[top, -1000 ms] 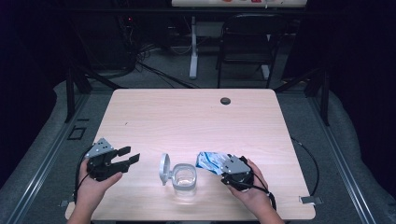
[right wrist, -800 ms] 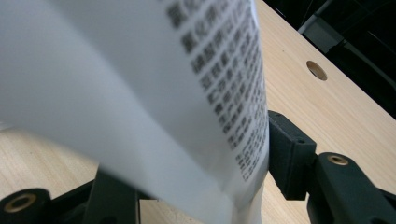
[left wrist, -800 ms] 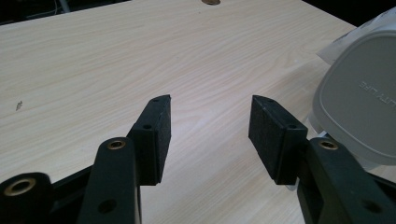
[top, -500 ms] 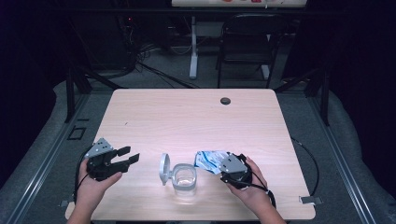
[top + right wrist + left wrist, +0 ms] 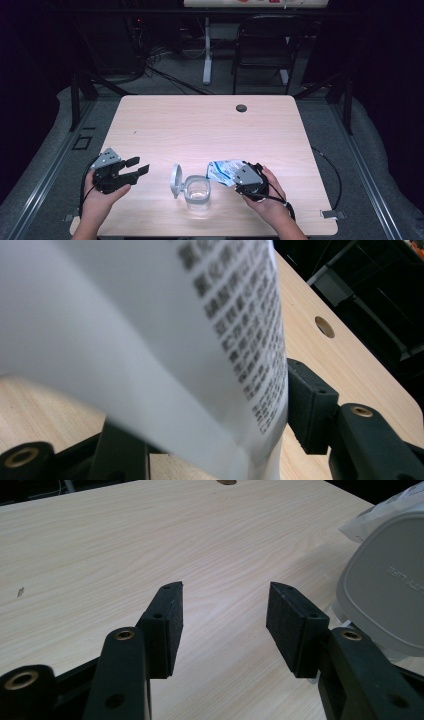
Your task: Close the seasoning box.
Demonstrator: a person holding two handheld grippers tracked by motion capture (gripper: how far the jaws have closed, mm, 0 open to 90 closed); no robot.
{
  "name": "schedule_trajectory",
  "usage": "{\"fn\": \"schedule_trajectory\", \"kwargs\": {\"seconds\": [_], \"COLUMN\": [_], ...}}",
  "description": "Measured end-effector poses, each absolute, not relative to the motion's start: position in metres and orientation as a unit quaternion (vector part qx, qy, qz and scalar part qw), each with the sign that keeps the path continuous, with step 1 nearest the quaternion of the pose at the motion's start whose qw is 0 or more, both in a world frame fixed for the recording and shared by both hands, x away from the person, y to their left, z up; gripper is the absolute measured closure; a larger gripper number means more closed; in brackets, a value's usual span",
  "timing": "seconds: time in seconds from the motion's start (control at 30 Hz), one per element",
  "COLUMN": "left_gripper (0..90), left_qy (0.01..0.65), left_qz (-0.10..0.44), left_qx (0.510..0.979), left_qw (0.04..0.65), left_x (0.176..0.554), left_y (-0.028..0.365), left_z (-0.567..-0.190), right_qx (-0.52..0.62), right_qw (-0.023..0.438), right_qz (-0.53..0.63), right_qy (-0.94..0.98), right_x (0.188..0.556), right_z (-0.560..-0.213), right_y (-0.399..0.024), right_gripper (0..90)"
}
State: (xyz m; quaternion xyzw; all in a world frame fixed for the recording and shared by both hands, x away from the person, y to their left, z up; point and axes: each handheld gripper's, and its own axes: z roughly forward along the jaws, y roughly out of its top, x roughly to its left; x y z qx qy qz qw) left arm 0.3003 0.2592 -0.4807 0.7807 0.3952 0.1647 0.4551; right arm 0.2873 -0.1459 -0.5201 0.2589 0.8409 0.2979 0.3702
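Pale wooden table (image 5: 200, 130) carries, near its front edge, a clear container (image 5: 198, 190) with grey lid (image 5: 176, 181) raised, left tongs (image 5: 137, 167) spread empty at left, right tongs (image 5: 235, 181) pinching a white printed pouch (image 5: 223, 171) just right of it.

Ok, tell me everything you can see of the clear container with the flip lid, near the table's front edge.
The clear container is a small, squarish tub of see-through plastic, standing upright near the table's front edge, between the two grippers. Its grey, rounded-square lid is flipped open and stands up at its left side, apparently hinged; the left gripper view shows raised lettering on the lid. It looks empty, though glare makes that uncertain. The white packet lies just to its right; whether they touch is unclear. No gripper touches it.
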Motion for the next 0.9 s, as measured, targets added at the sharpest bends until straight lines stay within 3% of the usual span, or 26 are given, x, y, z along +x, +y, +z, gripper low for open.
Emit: {"fn": "schedule_trajectory", "kwargs": {"seconds": [0.9], "left_gripper": [49.6], "left_qy": [0.396], "left_qz": [0.166], "left_qx": [0.780], "left_qw": [0.456], "left_x": [0.3004], "left_y": [0.2602], "left_z": [-0.4807], "right_qx": [0.228], "right_qw": [0.403], "right_qz": [0.269], "right_qy": [0.845], "right_x": [0.2876], "right_z": [-0.5193], "right_y": [-0.1390], "right_gripper": [46.7]}}
